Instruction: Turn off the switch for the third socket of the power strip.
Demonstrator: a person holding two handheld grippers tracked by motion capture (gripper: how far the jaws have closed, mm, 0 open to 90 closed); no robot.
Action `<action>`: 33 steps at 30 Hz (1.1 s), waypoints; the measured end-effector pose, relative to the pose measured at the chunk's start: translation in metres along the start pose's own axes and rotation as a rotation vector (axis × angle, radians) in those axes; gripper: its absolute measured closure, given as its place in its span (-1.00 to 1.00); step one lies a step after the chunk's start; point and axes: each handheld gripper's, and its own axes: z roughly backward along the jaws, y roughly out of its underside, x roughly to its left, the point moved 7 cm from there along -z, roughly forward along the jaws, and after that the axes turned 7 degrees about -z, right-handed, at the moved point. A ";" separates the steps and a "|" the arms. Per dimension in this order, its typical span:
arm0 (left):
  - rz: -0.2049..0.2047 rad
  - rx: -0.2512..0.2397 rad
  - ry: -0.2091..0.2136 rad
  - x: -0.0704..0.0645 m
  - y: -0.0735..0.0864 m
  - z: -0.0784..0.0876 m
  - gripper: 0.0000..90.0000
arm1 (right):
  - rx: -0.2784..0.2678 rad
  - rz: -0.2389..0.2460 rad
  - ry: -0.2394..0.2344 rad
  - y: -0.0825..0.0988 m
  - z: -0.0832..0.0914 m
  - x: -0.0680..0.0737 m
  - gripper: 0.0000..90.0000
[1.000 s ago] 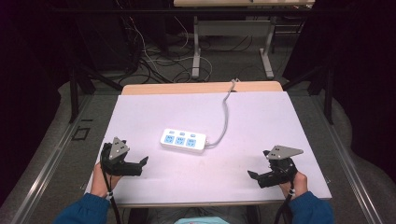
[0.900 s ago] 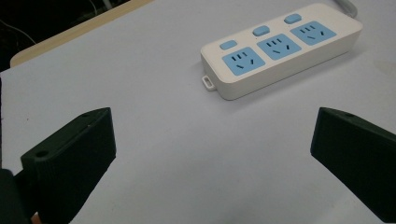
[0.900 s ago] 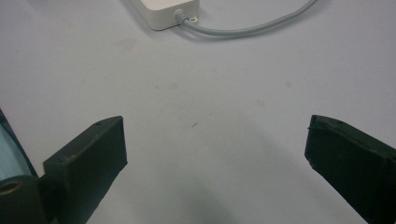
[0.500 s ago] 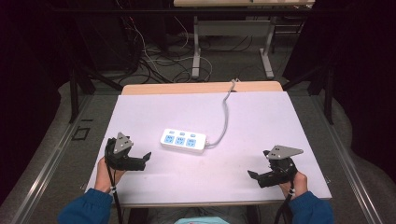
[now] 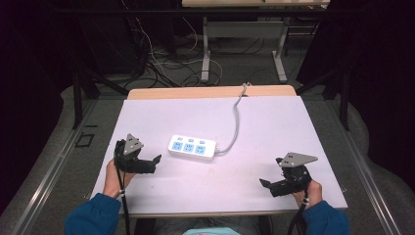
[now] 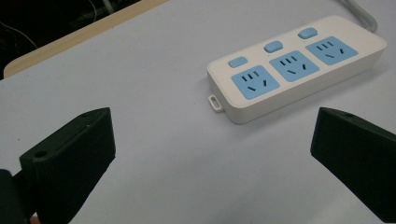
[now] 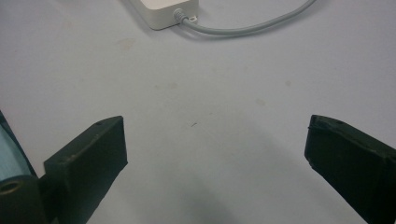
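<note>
Power strip (image 5: pixel 192 147) lies just beyond the wide-open left tool (image 5: pixel 152 162).

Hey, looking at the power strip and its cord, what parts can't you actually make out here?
- Cord: its far end drops behind the table's back edge in the high view, so any plug is hidden.
- Power strip: cut off by the top edge in the right gripper view.
- Blue switches: any markings too small to read in the left gripper view.
</note>
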 end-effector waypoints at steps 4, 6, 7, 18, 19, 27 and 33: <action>0.000 0.004 0.001 0.001 -0.003 -0.006 -1.00 | 0.001 0.000 0.000 0.000 0.000 0.000 -0.88; 0.003 0.006 0.000 0.002 -0.005 -0.008 -1.00 | 0.001 0.000 -0.001 0.000 0.000 0.000 -0.88; 0.008 0.007 0.002 0.002 -0.006 -0.010 -1.00 | 0.001 0.000 -0.001 0.000 0.000 0.000 -0.88; 0.013 0.020 0.008 0.007 -0.014 -0.026 -1.00 | 0.002 0.001 0.001 0.000 0.000 0.000 -0.88; 0.013 0.022 0.016 0.007 -0.015 -0.027 -1.00 | 0.002 0.001 0.001 0.000 0.000 0.000 -0.88; 0.026 0.041 0.008 0.013 -0.018 -0.040 -0.99 | 0.008 -0.006 -0.001 0.001 -0.001 0.000 -0.88; 0.038 0.053 0.004 0.016 -0.020 -0.049 -0.99 | 0.008 -0.008 -0.001 0.001 0.000 0.000 -0.88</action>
